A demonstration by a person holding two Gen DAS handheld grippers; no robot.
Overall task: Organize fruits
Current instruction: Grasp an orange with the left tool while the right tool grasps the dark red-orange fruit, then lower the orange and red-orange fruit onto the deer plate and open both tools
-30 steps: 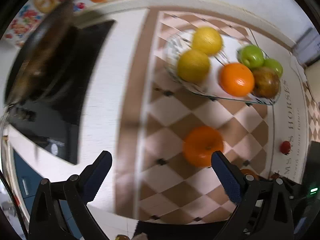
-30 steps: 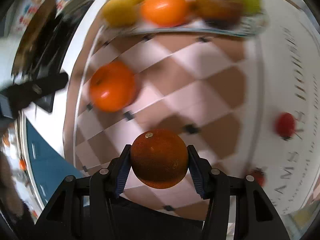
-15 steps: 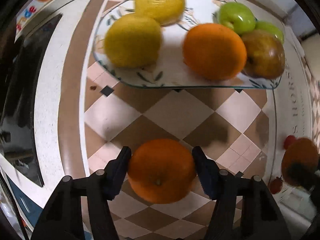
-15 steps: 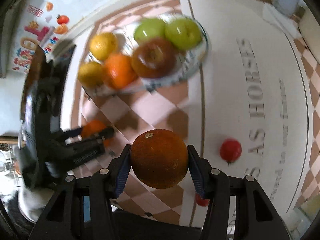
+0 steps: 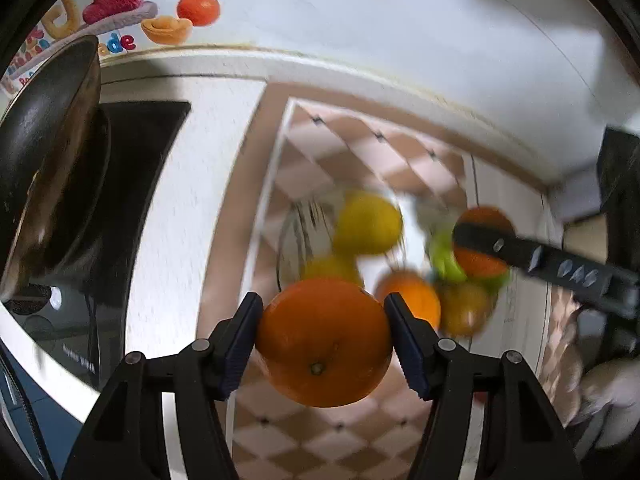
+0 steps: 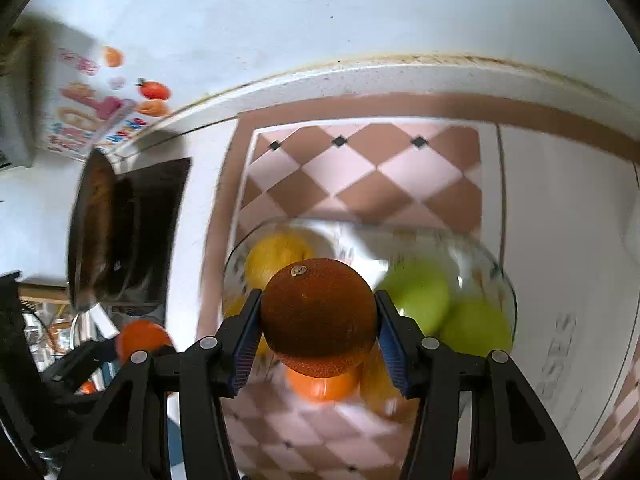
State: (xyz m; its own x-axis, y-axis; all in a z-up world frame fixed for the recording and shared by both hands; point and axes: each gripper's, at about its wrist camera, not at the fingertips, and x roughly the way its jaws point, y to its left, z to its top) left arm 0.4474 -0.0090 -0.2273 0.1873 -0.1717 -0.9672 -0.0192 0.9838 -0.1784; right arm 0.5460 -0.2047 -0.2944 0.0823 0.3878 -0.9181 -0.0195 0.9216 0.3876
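White speckled desk [image 6: 192, 240] under a brown-and-pink checkered mat [image 6: 360, 176]; beside it, grey lettering [image 6: 560, 344] too blurred to read. Left tool [image 5: 324, 336] grips a bright round orange [image 5: 324, 340]; right tool [image 6: 318, 320] grips a darker orange [image 6: 318, 312].

— What have I got in each hand?

— My left gripper [image 5: 323, 340] clamps a bright orange [image 5: 323, 338], stem scar facing the camera, lifted clear of the checkered mat. My right gripper [image 6: 318, 322] clamps a darker, brownish orange [image 6: 319, 316], stem end up.

— And the rest?

— Beneath it, the glass dish [image 6: 505, 280] holds two yellow lemons [image 6: 276, 258], two green apples [image 6: 420, 294] and another orange [image 6: 322, 386], all blurred.
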